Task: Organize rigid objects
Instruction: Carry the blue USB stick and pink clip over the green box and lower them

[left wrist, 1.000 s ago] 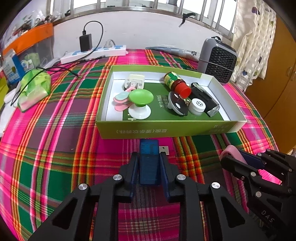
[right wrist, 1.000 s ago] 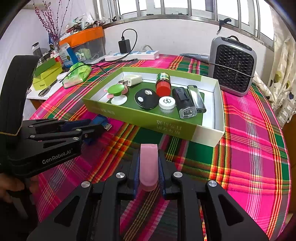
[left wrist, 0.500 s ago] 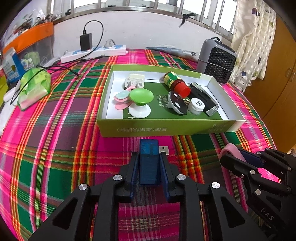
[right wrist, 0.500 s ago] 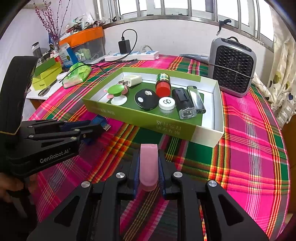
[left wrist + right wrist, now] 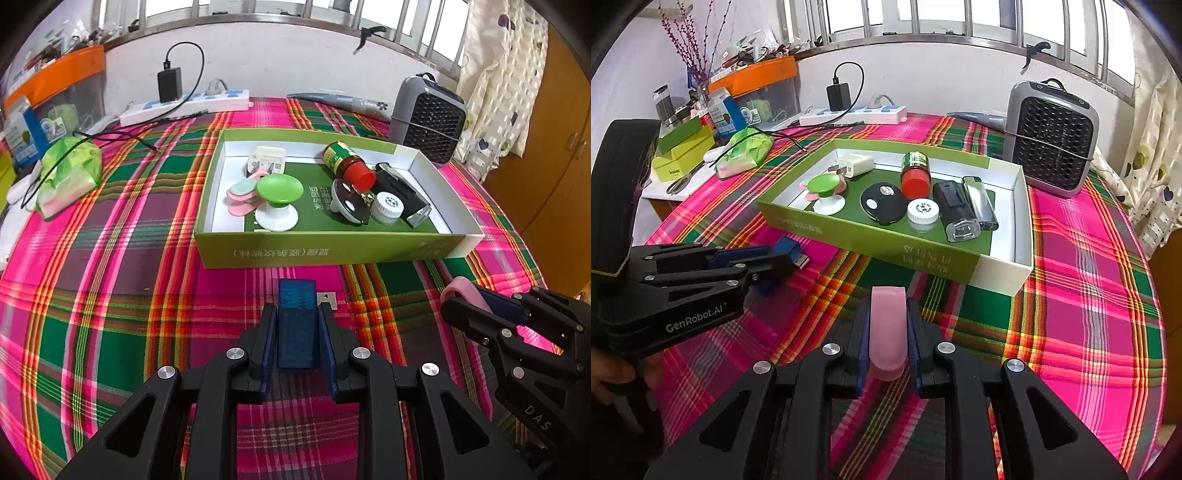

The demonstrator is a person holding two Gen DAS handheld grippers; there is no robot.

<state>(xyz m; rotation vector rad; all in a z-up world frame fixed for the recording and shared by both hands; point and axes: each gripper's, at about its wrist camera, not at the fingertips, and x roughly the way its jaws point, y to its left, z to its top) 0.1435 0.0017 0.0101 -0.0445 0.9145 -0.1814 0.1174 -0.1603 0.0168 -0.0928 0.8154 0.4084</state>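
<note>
My left gripper (image 5: 297, 312) is shut on a blue USB stick (image 5: 297, 325), its metal plug (image 5: 327, 298) sticking out to the right, just short of the green box (image 5: 332, 252). My right gripper (image 5: 888, 306) is shut on a pink oblong piece (image 5: 888, 332), in front of the same box (image 5: 871, 242). The box holds a green-topped knob (image 5: 279, 192), pink and green tags (image 5: 242, 192), a white charger (image 5: 266, 159), a red-capped jar (image 5: 347, 164), a black fob (image 5: 881, 203), a white cap (image 5: 922, 212), a black device (image 5: 955, 214) and a lighter (image 5: 979, 203).
A grey fan heater (image 5: 1051, 136) stands behind the box on the right. A power strip (image 5: 184, 105) with a charger lies at the back. A green bag (image 5: 70, 173) lies at the left. The plaid tablecloth (image 5: 110, 295) covers the round table; its right edge curves near a wooden cabinet (image 5: 554, 166).
Both grippers have held their objects with almost no movement; the left view has edged slightly nearer the box.
</note>
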